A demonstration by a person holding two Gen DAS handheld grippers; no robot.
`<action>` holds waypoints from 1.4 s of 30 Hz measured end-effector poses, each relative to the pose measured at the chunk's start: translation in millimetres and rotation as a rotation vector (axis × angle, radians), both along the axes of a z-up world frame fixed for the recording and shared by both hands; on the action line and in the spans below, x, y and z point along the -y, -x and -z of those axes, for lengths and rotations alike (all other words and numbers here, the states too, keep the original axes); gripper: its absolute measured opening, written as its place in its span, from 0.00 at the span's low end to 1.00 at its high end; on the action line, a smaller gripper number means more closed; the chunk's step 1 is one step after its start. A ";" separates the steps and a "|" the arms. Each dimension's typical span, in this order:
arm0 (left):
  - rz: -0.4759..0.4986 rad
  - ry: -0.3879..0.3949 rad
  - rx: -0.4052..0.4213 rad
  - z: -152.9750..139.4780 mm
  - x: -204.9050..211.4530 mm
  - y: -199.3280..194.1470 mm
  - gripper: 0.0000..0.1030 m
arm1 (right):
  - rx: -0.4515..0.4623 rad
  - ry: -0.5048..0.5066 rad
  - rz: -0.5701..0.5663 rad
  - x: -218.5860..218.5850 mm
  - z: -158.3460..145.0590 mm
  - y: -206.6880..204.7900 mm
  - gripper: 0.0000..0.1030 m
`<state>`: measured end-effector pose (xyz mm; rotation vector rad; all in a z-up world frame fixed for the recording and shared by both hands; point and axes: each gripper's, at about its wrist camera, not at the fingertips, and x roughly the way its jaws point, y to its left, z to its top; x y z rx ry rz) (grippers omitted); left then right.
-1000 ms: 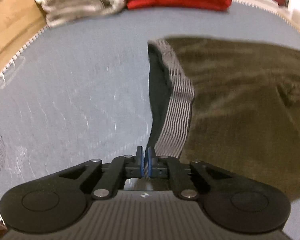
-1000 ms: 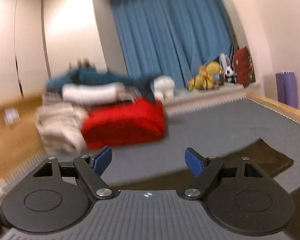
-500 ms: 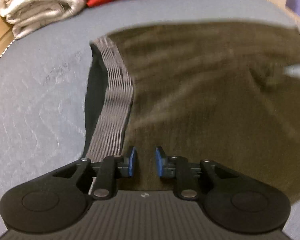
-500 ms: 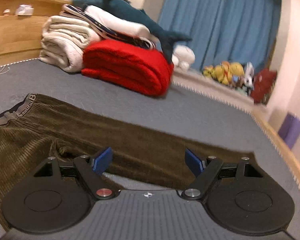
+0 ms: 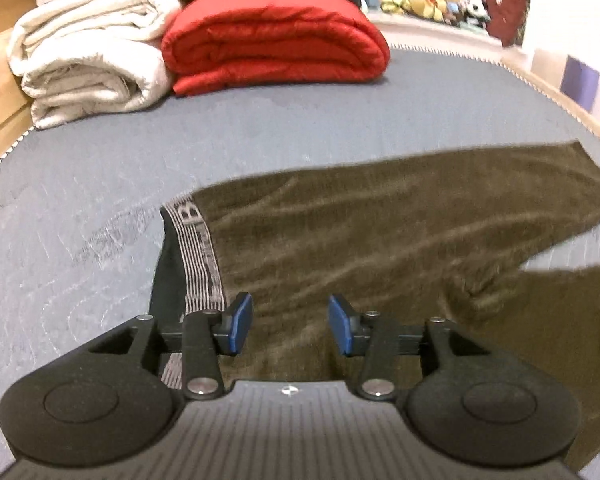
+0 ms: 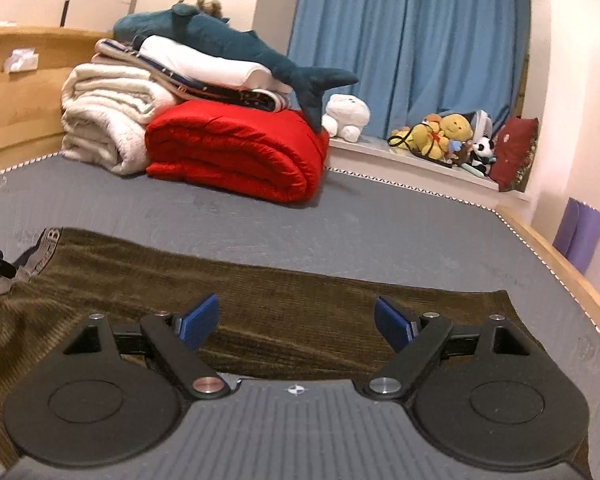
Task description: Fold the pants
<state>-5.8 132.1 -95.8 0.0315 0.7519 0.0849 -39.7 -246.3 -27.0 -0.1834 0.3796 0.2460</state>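
Pants (image 5: 372, 248) of olive corduroy lie spread flat on the grey mattress (image 5: 228, 136), and I take them as my landmark for everything else. Their striped waistband (image 5: 198, 256) sits at the left end in my left wrist view, and the two legs run off to the right, parting in a fork near the frame edge. In my right wrist view the far leg stretches across to its hem (image 6: 504, 300).

My left gripper (image 5: 286, 330) hangs over the seat of the pants, just right of the waistband; its jaws are opening and nothing lies between the blue pads. My right gripper (image 6: 296, 326) hovers over the leg, jaws wide and widening slightly, also empty.

I judge that no fold is made yet: the garment is laid out and I am setting up for the first one. Next I need to pinch the near edge at the waist and at the leg, then carry it over onto the far leg.

Beyond the pants, at the head of the mattress, sit a red rolled quilt (image 5: 276, 40) and a cream blanket (image 5: 88, 52).
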 end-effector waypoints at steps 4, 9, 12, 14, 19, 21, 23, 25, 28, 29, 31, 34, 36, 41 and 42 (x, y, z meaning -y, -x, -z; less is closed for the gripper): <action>-0.075 0.043 0.096 -15.3 -20.7 -3.8 0.33 | -0.030 -0.096 0.050 12.7 -16.7 -3.9 0.83; -0.208 0.155 0.144 -19.5 -67.2 -17.3 0.00 | -0.071 -0.316 0.057 38.4 -38.0 -11.7 0.84; -0.253 0.264 0.137 -11.9 -96.0 -28.6 0.00 | -0.043 -0.252 0.123 42.5 -22.7 -12.1 0.69; -0.281 0.283 0.127 -5.4 -110.6 -41.0 0.01 | -0.098 -0.251 0.134 47.9 -14.7 -18.8 0.54; -0.366 0.384 0.113 17.3 -143.1 -74.9 0.04 | -0.181 -0.340 0.103 61.6 -4.3 -27.2 0.52; -0.383 0.411 0.101 26.0 -152.9 -94.4 0.13 | -0.206 -0.354 0.090 63.5 -2.0 -29.2 0.52; -0.400 0.422 0.098 33.0 -163.4 -113.6 0.45 | -0.223 -0.364 0.081 64.8 -0.9 -30.6 0.54; -0.409 0.455 0.090 42.5 -173.9 -132.7 0.69 | -0.237 -0.374 0.077 66.1 -0.6 -31.4 0.55; -0.416 0.494 0.034 60.8 -188.2 -160.8 0.71 | -0.243 -0.368 0.082 69.8 -1.0 -33.4 0.56; -0.410 0.492 0.014 65.3 -189.0 -169.3 0.71 | -0.245 -0.365 0.087 71.2 -0.3 -34.0 0.56; -0.363 0.481 -0.011 69.5 -181.6 -178.6 0.70 | -0.250 -0.358 0.095 74.8 0.1 -36.8 0.56; -0.286 0.334 -0.027 60.9 -160.2 -182.7 0.43 | -0.258 -0.362 0.130 83.0 1.9 -39.1 0.57; -0.240 0.298 -0.003 47.1 -151.3 -172.8 0.38 | -0.266 -0.384 0.150 90.6 2.9 -38.9 0.57; -0.161 0.231 0.093 -10.8 -113.5 -114.5 0.32 | -0.248 -0.412 0.181 102.5 -0.9 -32.2 0.57; -0.151 0.218 0.113 -22.7 -103.3 -96.3 0.32 | -0.240 -0.416 0.186 104.2 -2.2 -30.5 0.57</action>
